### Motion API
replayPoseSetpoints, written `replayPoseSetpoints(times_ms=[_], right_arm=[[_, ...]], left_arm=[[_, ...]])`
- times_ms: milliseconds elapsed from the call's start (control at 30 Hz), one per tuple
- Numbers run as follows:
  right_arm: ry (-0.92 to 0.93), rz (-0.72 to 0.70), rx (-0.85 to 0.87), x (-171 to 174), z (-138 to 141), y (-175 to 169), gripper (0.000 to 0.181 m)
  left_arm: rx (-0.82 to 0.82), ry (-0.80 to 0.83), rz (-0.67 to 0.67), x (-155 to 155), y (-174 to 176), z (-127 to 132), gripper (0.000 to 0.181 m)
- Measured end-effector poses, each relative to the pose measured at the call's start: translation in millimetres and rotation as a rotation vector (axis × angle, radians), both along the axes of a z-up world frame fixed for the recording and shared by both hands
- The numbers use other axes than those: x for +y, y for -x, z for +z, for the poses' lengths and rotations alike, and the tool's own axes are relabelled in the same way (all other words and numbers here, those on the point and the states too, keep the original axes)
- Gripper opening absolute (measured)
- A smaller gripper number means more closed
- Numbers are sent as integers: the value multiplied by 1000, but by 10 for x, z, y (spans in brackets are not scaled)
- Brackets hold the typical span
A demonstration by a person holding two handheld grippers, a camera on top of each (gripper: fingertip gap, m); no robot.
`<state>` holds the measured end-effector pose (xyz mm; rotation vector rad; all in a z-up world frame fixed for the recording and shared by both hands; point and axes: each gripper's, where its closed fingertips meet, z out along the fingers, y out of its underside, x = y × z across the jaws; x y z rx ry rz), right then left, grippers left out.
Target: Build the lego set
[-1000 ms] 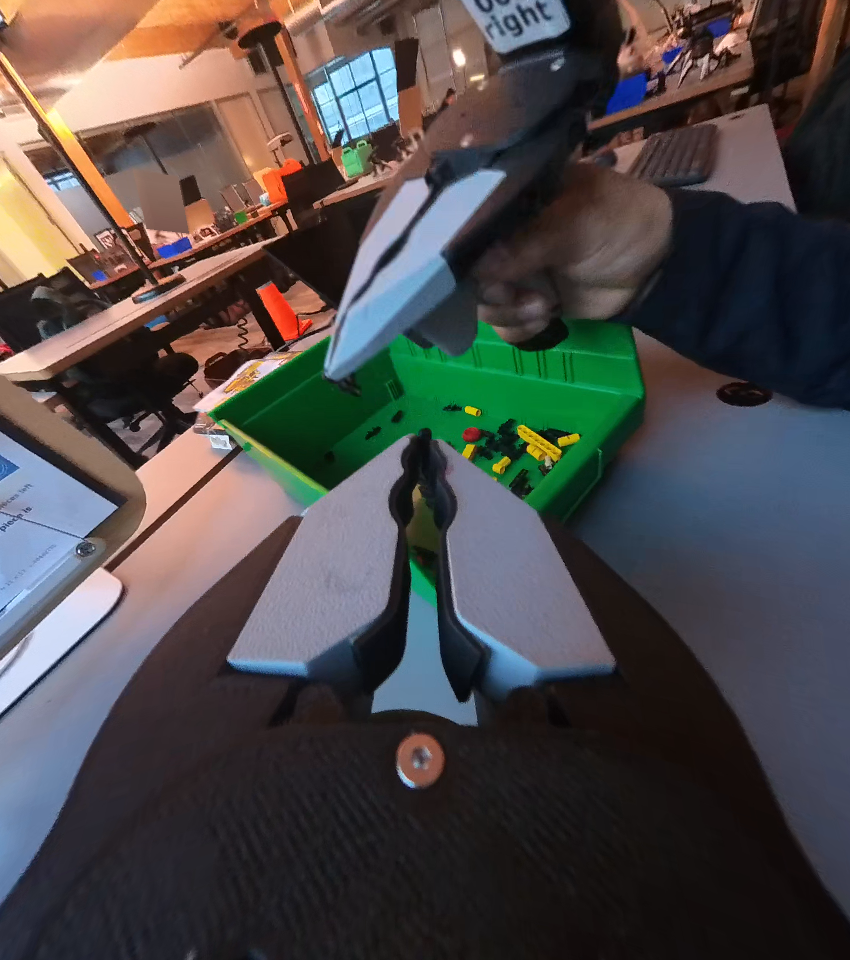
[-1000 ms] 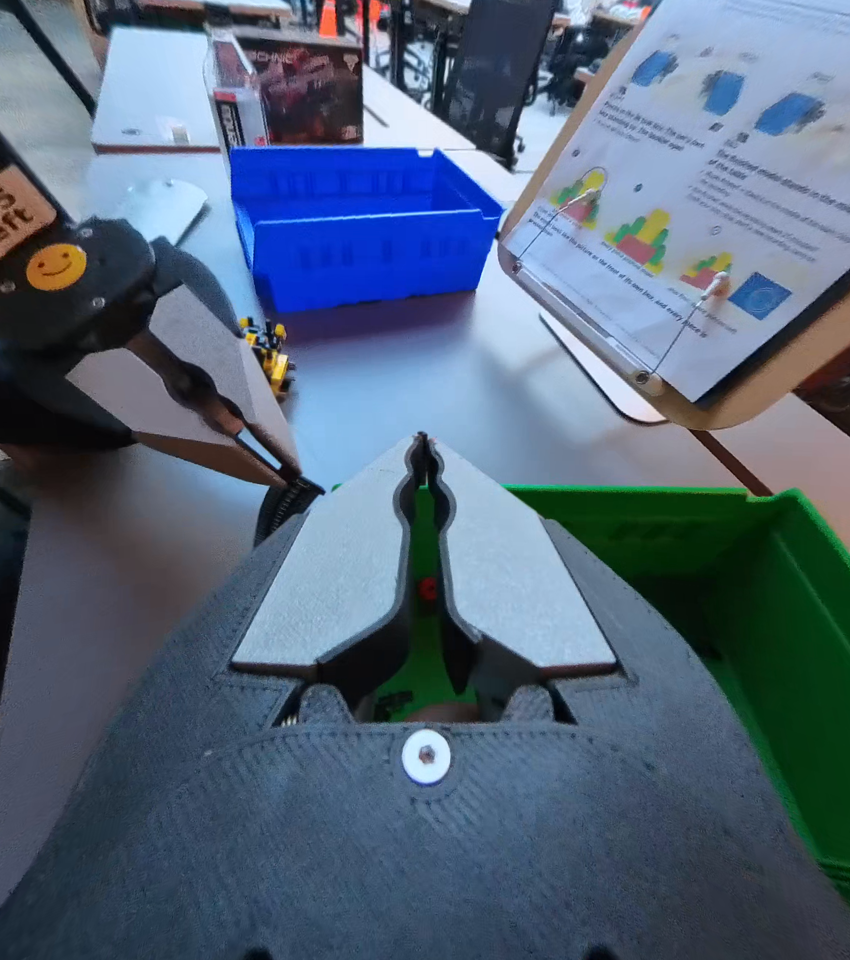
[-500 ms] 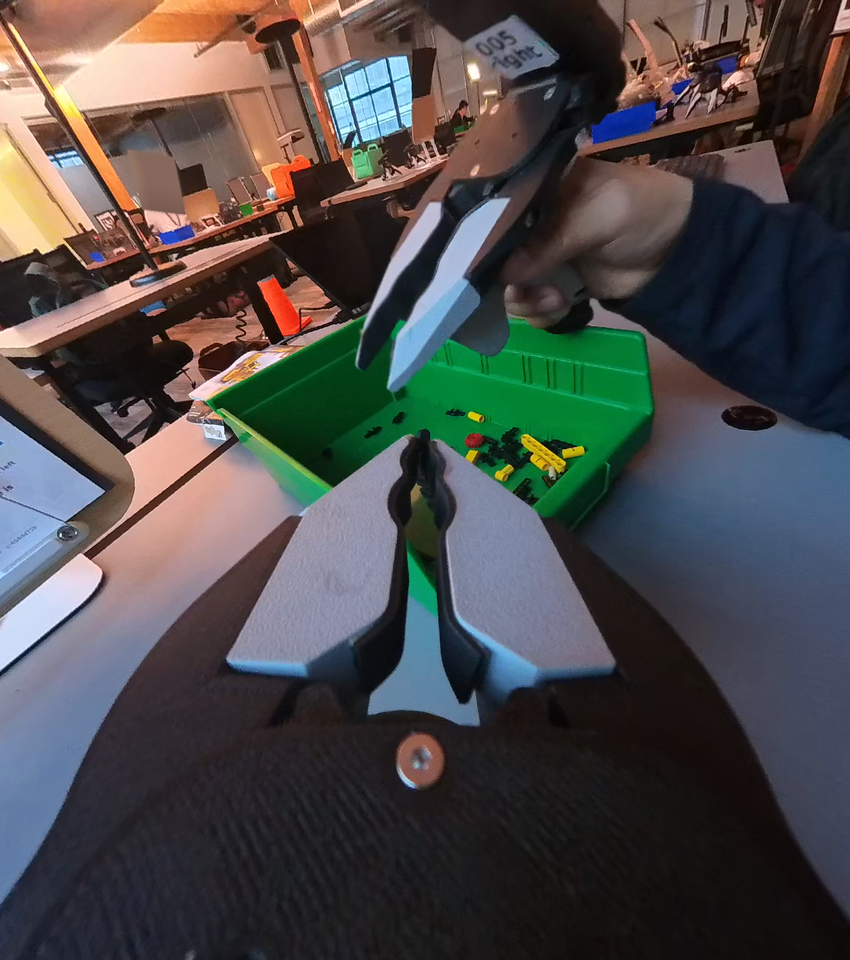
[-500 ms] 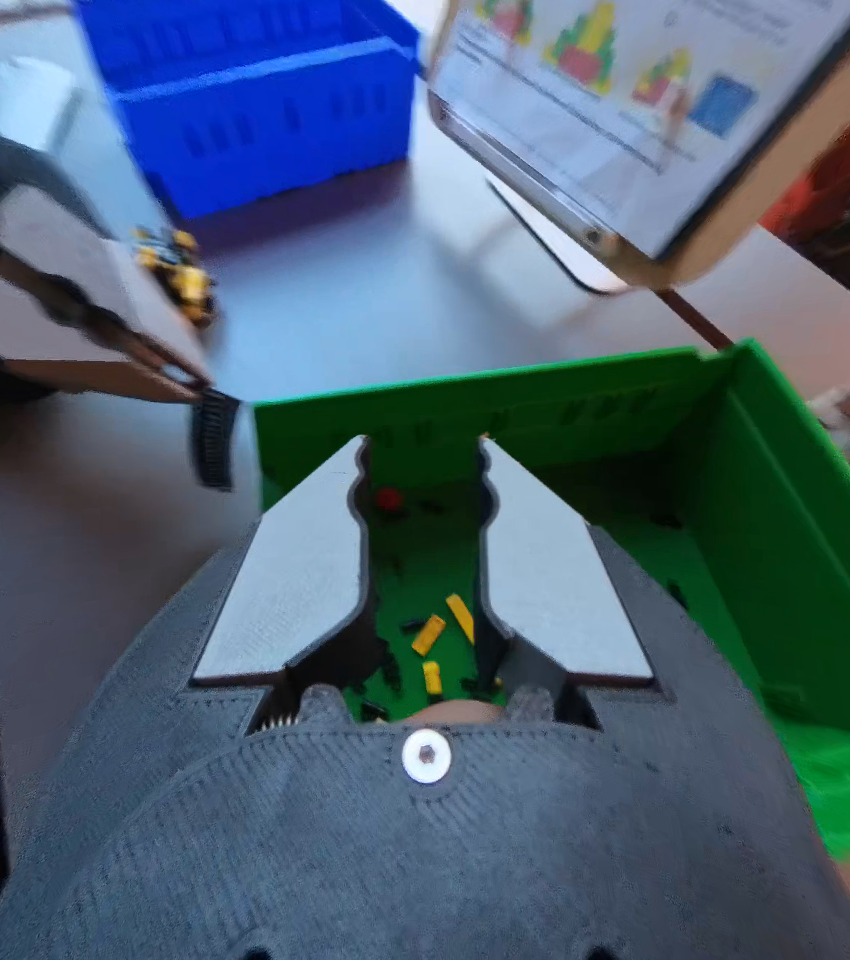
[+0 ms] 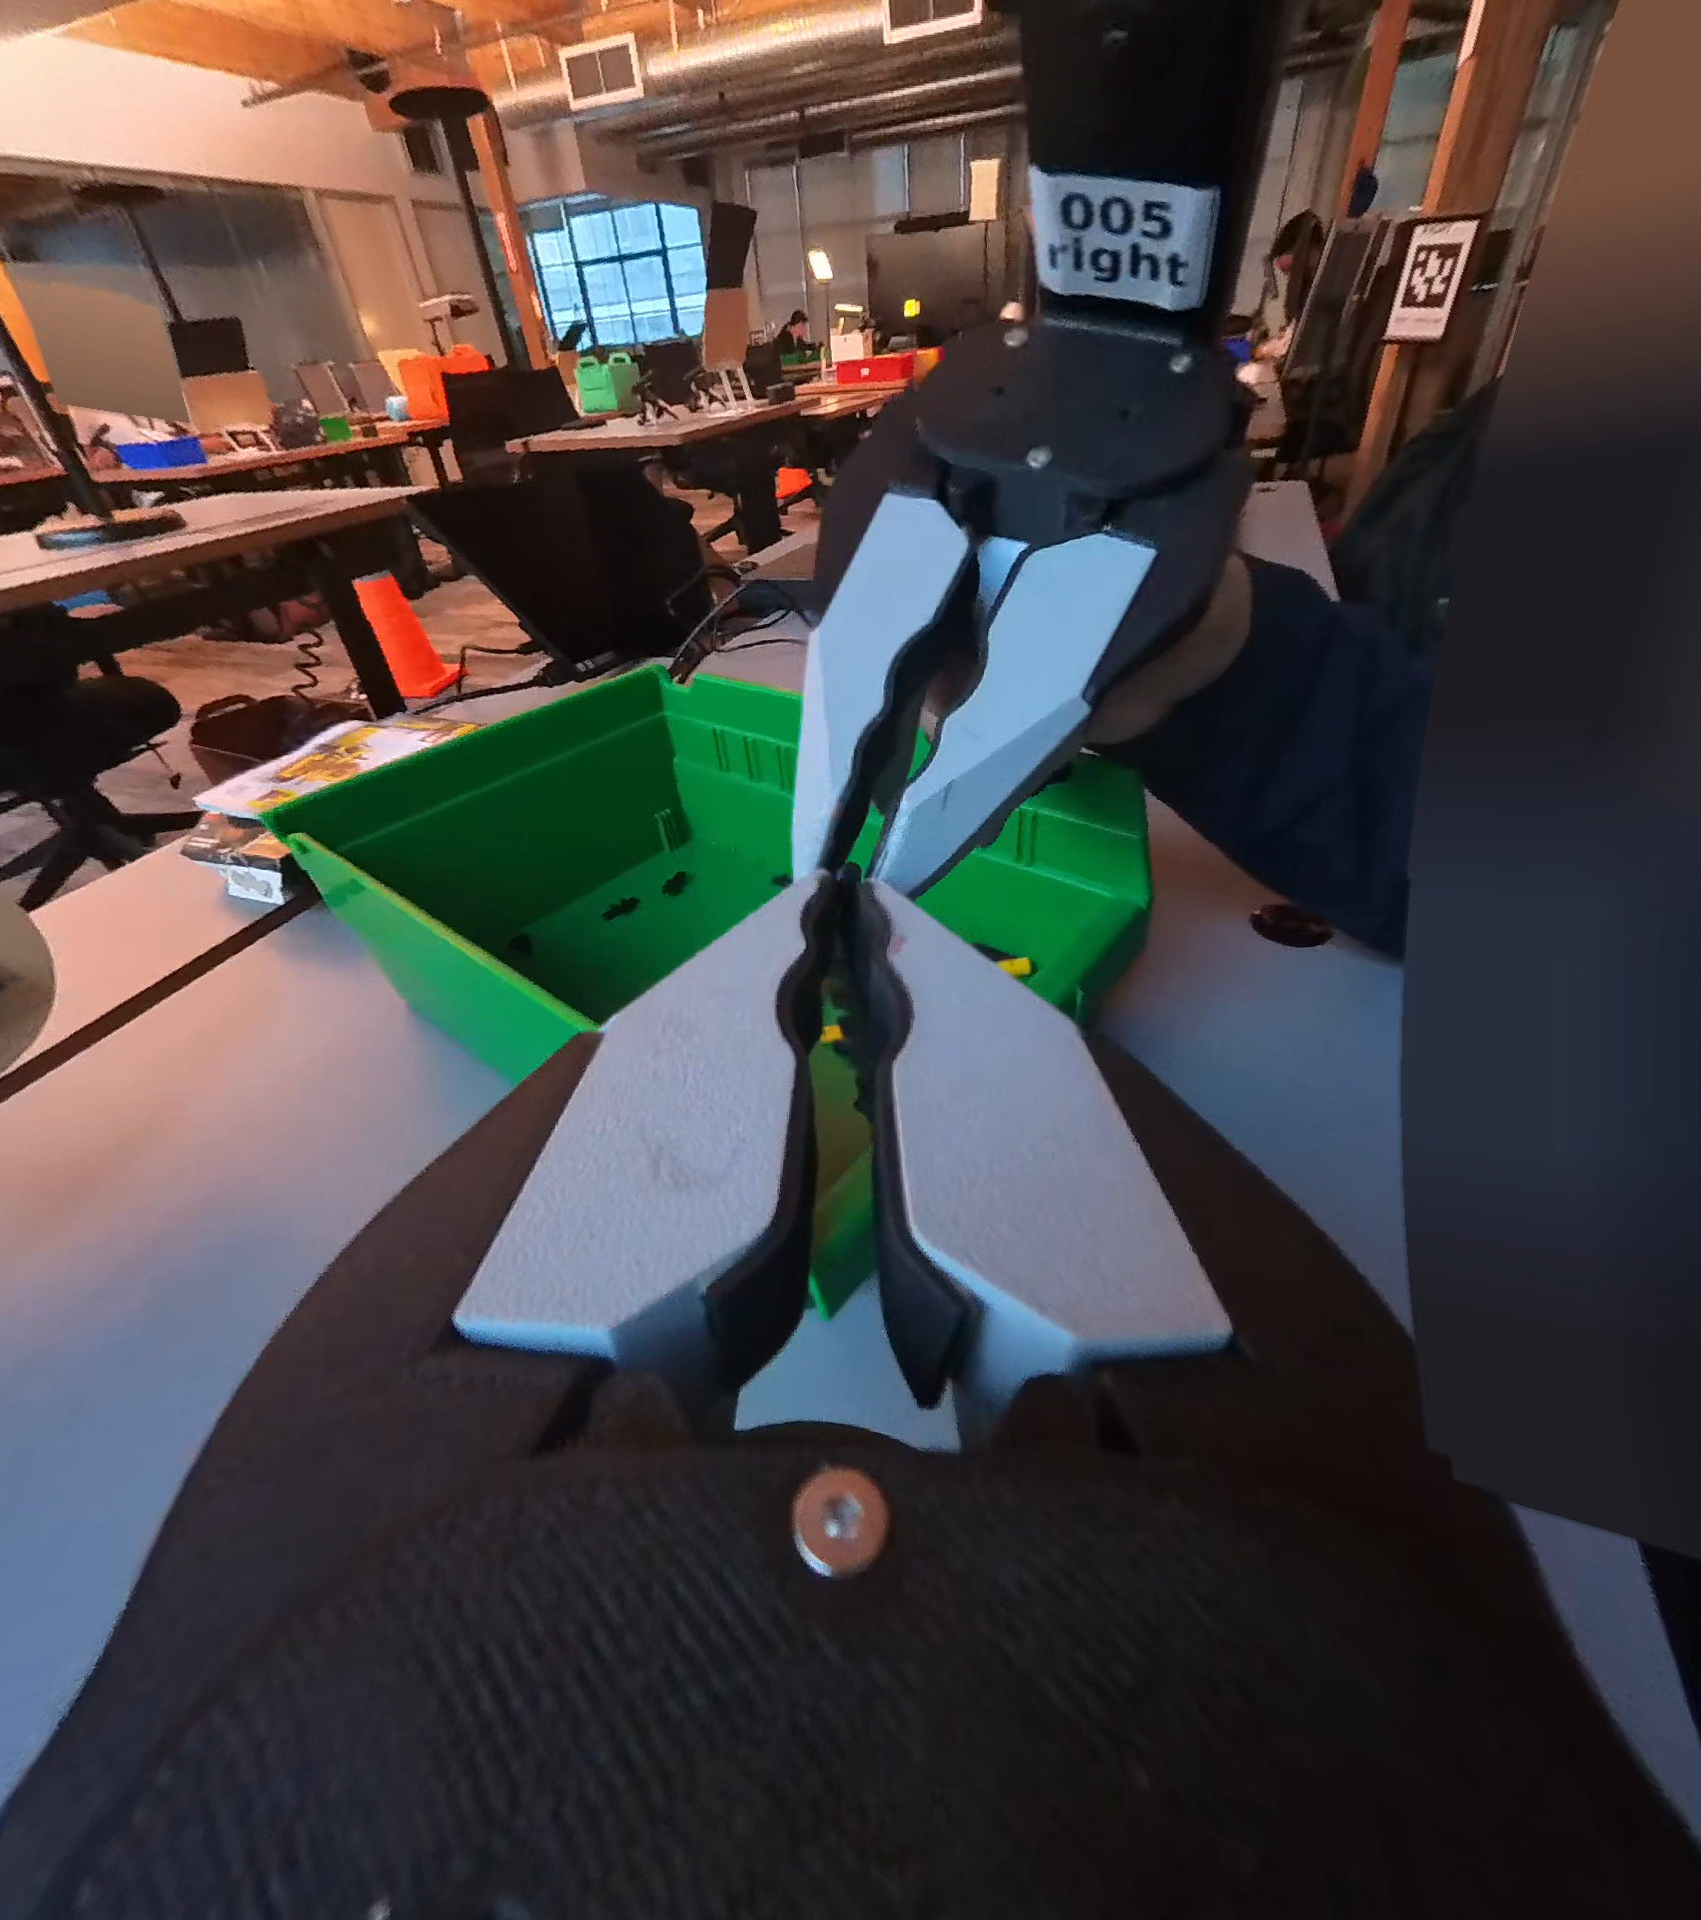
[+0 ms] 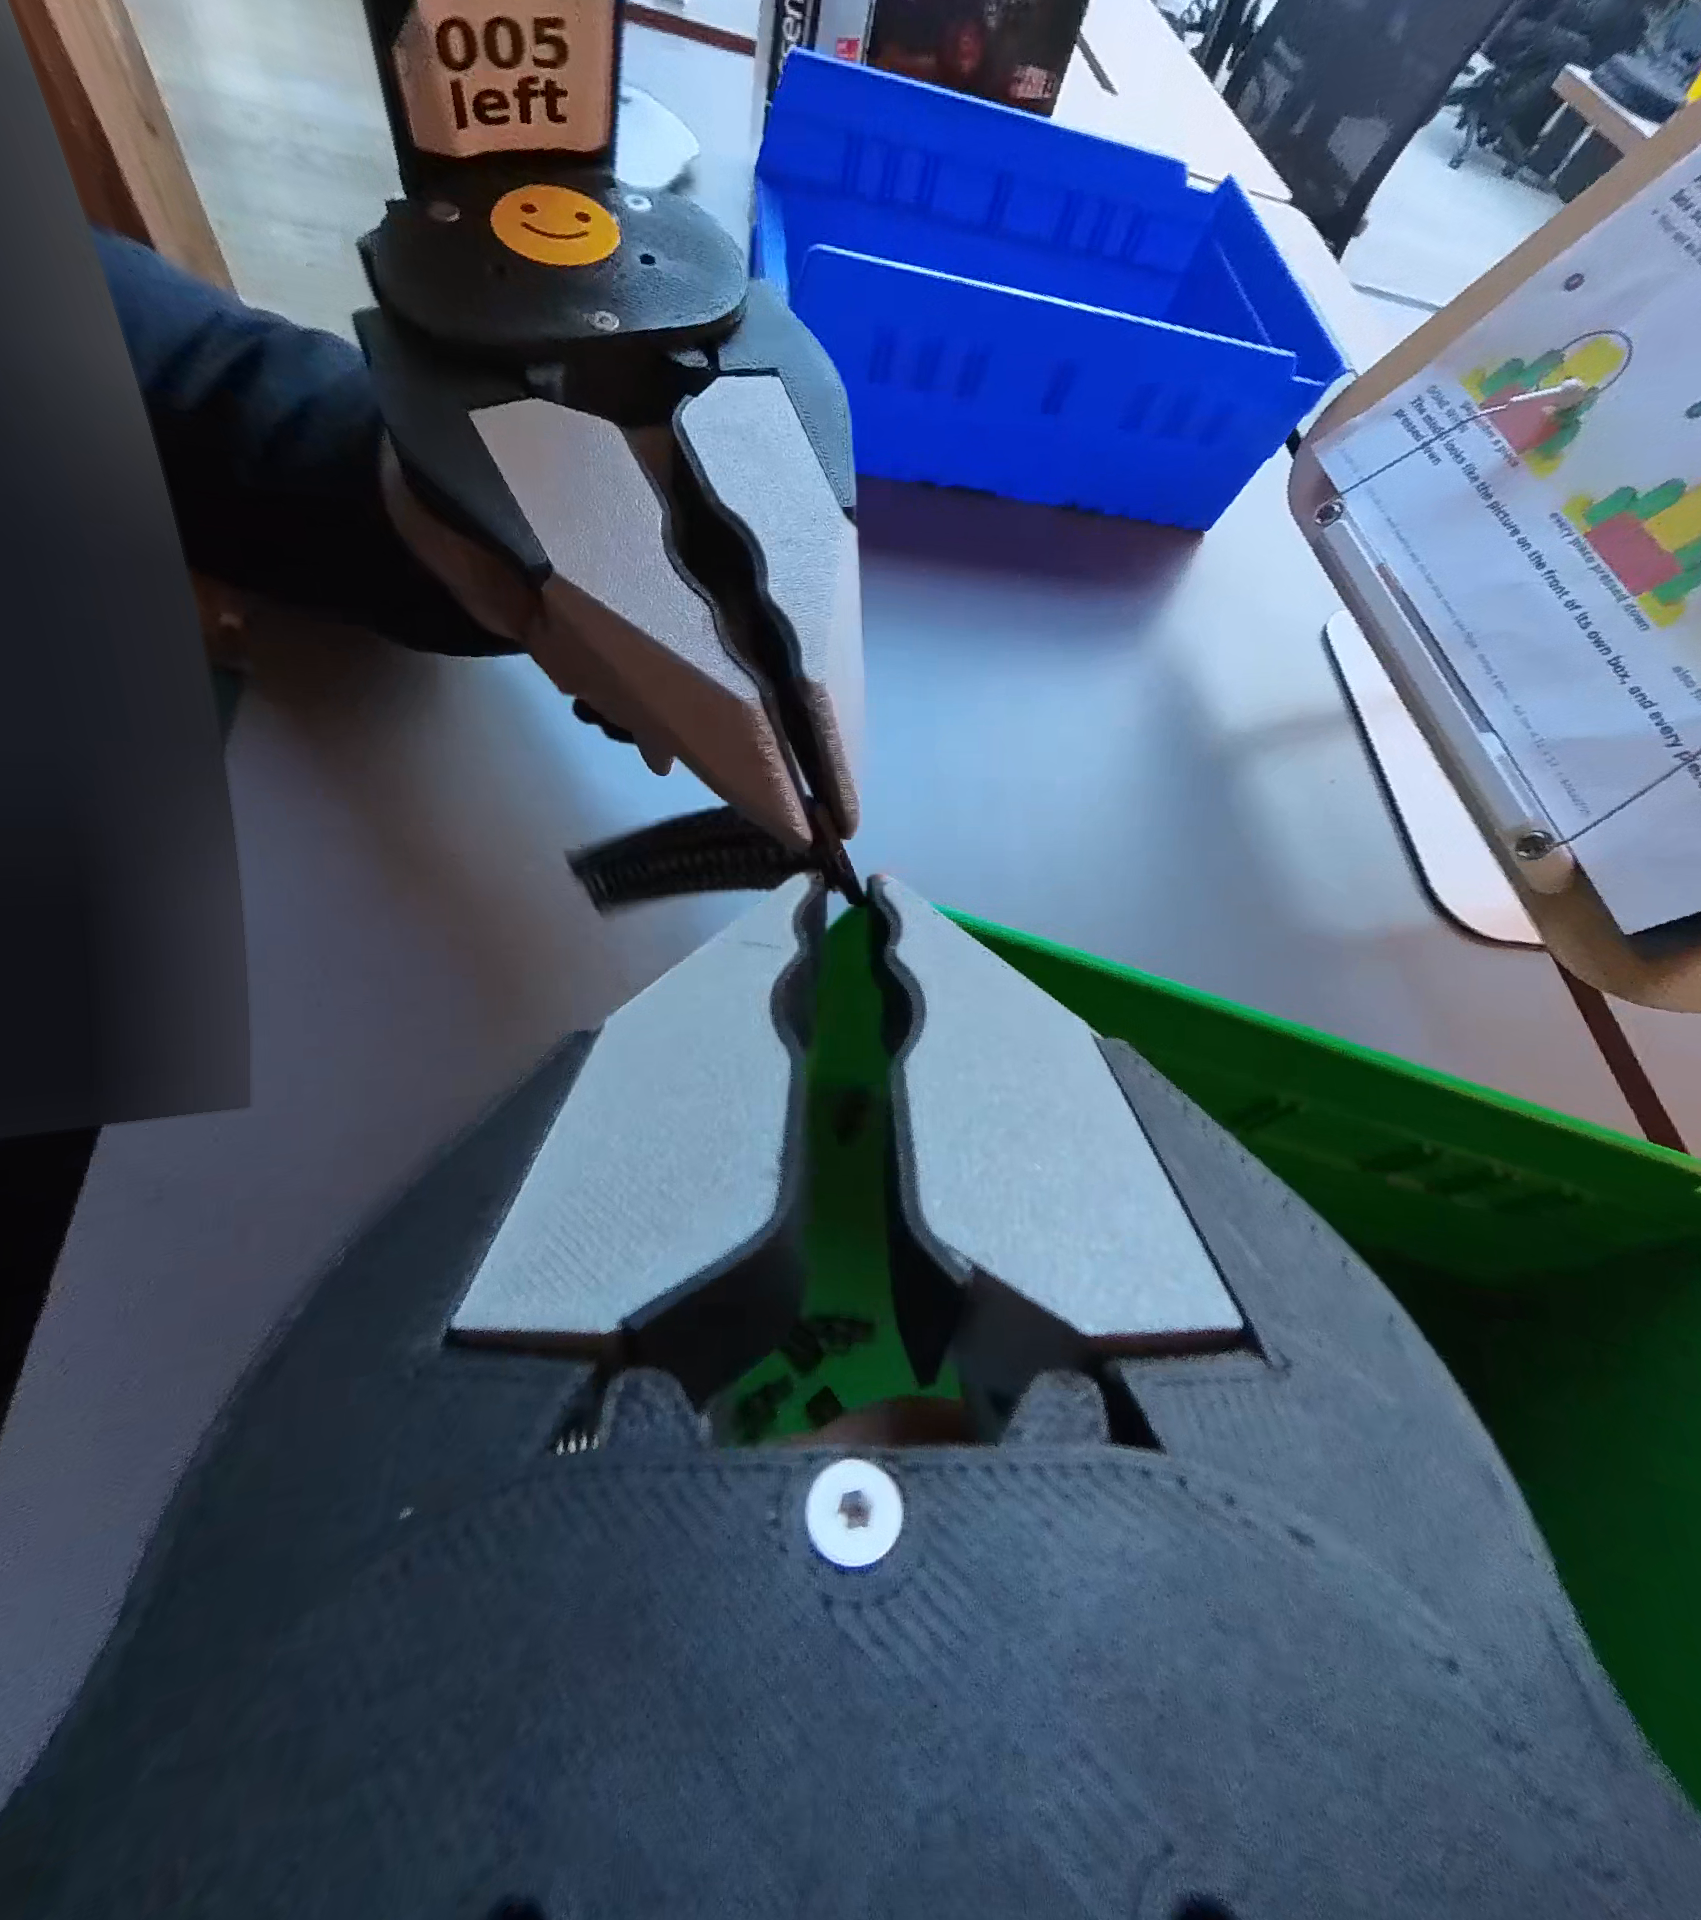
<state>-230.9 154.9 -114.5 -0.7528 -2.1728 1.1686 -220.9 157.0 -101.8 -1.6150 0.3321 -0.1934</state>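
Observation:
My left gripper [image 5: 844,896] is shut; in the right wrist view [image 6: 830,847] its tips pinch a black ribbed tyre [image 6: 680,868] that sticks out to the side. My right gripper [image 6: 841,896] is open by a narrow gap and meets the left gripper tip to tip over the near rim of the green bin [image 6: 1448,1174]. In the left wrist view the right gripper [image 5: 851,871] comes down from above. The green bin [image 5: 513,831] holds several small black pieces [image 5: 638,906] and a yellow piece [image 5: 1012,966].
A blue bin [image 6: 1033,343] stands on the grey table behind the left gripper, with a dark box [image 6: 939,42] beyond it. An instruction sheet on a wooden stand [image 6: 1604,623] is at the right. Booklets [image 5: 337,758] lie beside the green bin. Less than 4 cm separates the two grippers' tips.
My right gripper opened wide over the green bin, then narrowed and swung up to face the left gripper tip to tip. The left gripper stayed shut on the tyre.

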Motion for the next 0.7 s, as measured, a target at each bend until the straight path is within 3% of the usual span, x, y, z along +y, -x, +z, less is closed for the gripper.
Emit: replayPoseSetpoints(times_ms=[467, 700], right_arm=[[91, 35, 62, 3, 159, -12, 0], [111, 29, -9, 20, 66, -4, 6]], left_arm=[[-35, -23, 36, -4, 87, 47, 6], [-11, -7, 13, -18, 56, 20, 2]])
